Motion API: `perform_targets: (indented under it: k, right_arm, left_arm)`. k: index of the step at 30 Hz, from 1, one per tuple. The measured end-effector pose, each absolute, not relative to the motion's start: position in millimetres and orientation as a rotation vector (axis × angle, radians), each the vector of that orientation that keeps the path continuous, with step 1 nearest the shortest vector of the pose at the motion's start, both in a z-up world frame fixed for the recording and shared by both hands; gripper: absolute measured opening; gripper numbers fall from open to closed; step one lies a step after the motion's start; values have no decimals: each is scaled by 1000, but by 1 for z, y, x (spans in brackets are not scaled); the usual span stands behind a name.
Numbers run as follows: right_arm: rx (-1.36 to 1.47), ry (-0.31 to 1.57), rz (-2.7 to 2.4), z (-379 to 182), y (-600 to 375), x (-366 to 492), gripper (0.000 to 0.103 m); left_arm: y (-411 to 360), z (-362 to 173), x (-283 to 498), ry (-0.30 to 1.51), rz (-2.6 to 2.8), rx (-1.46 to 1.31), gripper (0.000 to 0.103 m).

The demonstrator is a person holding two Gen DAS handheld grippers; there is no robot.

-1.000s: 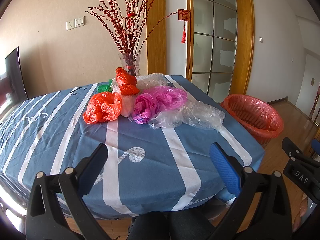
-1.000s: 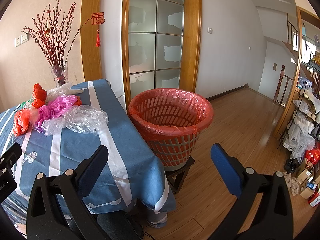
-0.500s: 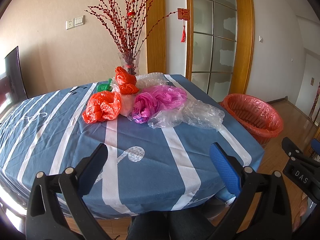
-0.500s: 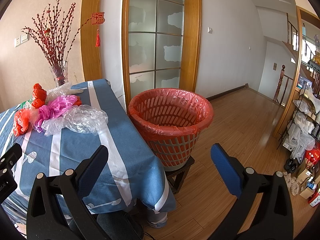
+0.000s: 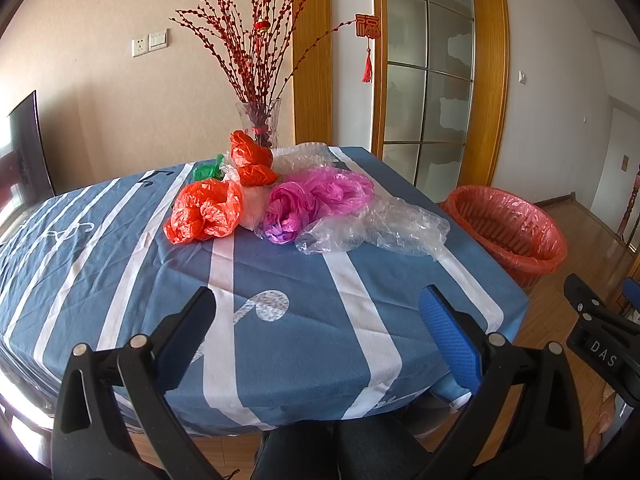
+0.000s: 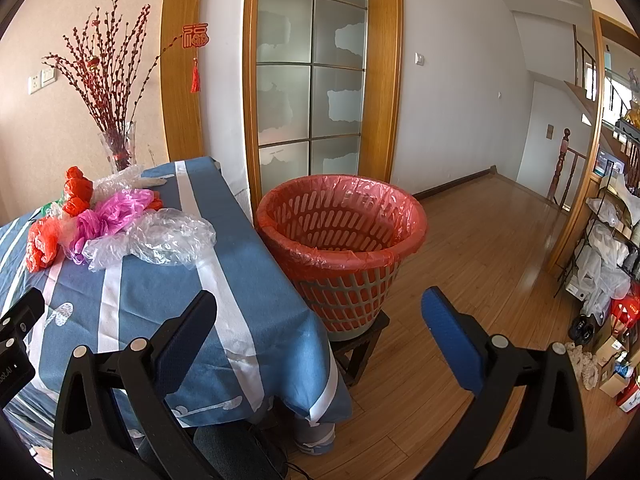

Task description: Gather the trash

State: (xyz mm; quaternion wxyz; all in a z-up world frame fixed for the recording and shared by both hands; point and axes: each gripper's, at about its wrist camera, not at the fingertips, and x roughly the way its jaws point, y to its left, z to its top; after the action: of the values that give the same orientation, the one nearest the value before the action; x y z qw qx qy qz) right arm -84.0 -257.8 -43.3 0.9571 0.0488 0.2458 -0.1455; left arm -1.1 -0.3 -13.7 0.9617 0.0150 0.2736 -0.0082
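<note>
Nearest the cameras, both grippers are spread wide with nothing in them. The left gripper [image 5: 316,312] hangs over the near edge of the bench [image 5: 304,344], fingers [image 5: 448,332] well apart and still short of the pile. The right gripper [image 6: 320,316] is off the bench's right side, pointed more at the bin [image 6: 340,236] than at any trash.

Further back on the bench sits the trash, all crumpled plastic bags bunched together. The clear bag [image 5: 376,228] is the closest one on the right, just beside the pink bag [image 5: 312,200], with an orange bag [image 5: 204,212] to the left. Behind those are a second orange bag [image 5: 252,160], a bit of green bag [image 5: 206,172] and some bubble wrap [image 5: 304,154], right up against the vase [image 5: 260,124] of red twigs.

My guess on handling: this stuff weighs nothing, squashes flat and is slippery, so pinch a thick bunched fold, not a loose flap, or it'll slide out. The bags touch, so one may drag its neighbours. I'd watch that vase too, it looks tippy.

The bin, lined in red plastic, stands on a little stool just beside the bench's right edge, and looks empty from what shows.
</note>
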Motion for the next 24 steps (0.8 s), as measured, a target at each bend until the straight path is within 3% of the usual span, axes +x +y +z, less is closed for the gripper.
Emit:
perform_targets:
  k: [24]
  right_arm:
    - [101, 502, -296, -46, -258, -83, 101]
  left_arm:
    - [0, -15, -1, 559, -17, 29, 99]
